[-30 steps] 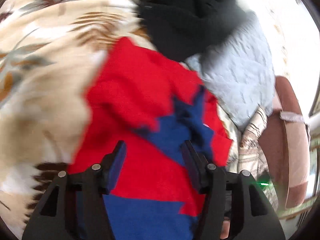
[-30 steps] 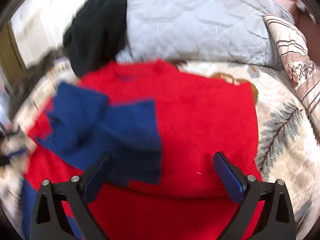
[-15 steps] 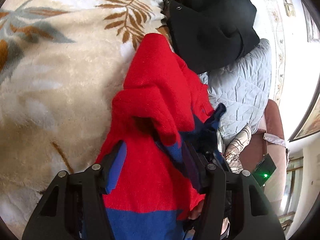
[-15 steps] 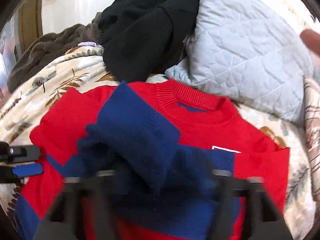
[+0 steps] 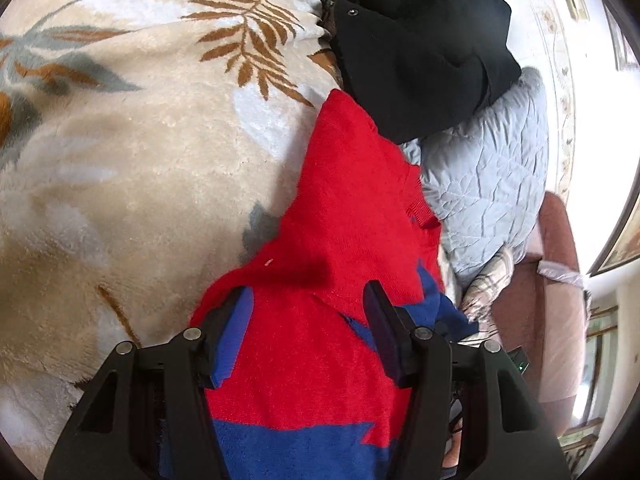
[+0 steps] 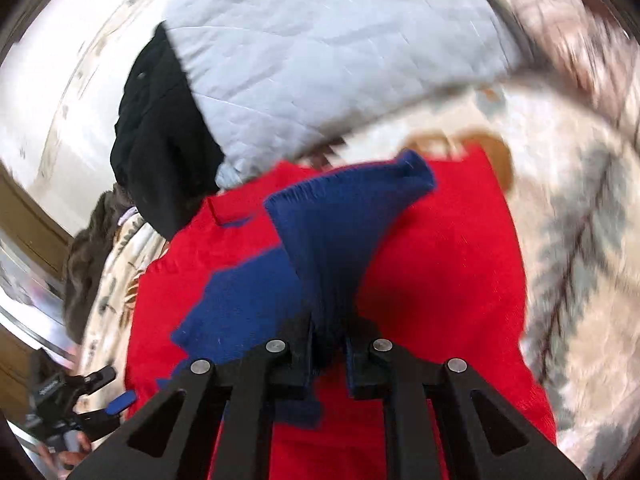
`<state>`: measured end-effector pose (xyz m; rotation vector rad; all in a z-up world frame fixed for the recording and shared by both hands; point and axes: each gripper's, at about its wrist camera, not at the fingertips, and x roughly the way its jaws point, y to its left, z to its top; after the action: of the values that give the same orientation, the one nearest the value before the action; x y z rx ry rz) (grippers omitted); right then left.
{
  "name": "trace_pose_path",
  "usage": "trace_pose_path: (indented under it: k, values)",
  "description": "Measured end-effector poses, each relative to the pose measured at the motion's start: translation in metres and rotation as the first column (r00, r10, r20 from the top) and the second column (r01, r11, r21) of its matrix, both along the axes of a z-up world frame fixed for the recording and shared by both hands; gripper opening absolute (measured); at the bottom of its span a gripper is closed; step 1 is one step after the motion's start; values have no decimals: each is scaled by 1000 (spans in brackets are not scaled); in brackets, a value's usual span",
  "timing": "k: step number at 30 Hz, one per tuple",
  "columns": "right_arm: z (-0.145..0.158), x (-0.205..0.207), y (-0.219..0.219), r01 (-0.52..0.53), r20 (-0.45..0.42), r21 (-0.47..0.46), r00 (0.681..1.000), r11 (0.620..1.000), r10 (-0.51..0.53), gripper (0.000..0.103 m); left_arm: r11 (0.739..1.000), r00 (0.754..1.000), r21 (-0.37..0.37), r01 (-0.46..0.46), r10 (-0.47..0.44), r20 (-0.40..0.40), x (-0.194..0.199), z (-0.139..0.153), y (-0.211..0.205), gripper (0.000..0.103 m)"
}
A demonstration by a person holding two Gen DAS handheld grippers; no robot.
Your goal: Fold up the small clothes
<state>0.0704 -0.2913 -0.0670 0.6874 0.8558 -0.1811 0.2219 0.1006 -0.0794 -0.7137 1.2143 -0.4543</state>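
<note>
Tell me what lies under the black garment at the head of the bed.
The black garment overlaps the red sweater's top edge, the grey quilted pillow and the leaf-print blanket. Anything beneath it is covered.

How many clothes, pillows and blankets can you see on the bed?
Clothes: 2, the red and blue sweater and the black garment.
Pillows: 2, the pale blue quilted pillow and the striped pillow.
Blankets: 2, the cream leaf-patterned blanket and the dark brown blanket.
Total: 6
</note>
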Motion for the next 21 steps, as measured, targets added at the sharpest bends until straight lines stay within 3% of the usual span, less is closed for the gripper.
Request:
trace_pose_path:
  k: [6,8,9,12,13,15,17,18,21]
  values:
    - [-5,-12,-31,84,45,173,995,981,-93,28,993,998,110,28,-33,50,-5,7,-14,56]
    - [3,-7,-31,54,57,149,996,987,-63,10,990,997,140,34,-44,65,-7,11,-18,56]
    - [14,-8,-29,40,92,101,995,994,-49,7,989,996,146,37,-47,70,-8,12,-19,56]
    - [26,-16,-27,43,145,34,988,998,-48,7,983,995,178,49,-64,77,-6,12,-24,56]
    - [19,-13,-27,44,99,12,994,999,-45,7,980,995,190,52,-68,77,-6,11,-25,56]
    - [-7,-2,-27,22,-78,-15,997,1000,-23,7,973,992,222,60,-82,91,-7,10,-30,56]
    - [-2,-10,-29,19,-44,-5,999,1000,-19,9,962,989,264,76,-106,105,-9,15,-35,56]
    - [6,-14,-29,24,-35,-7,999,1000,-24,18,956,987,280,84,-119,112,-12,18,-38,56]
    - [23,-28,-26,1,19,-14,1000,1000,-1,19,941,969,311,134,-190,160,-23,29,-52,56]
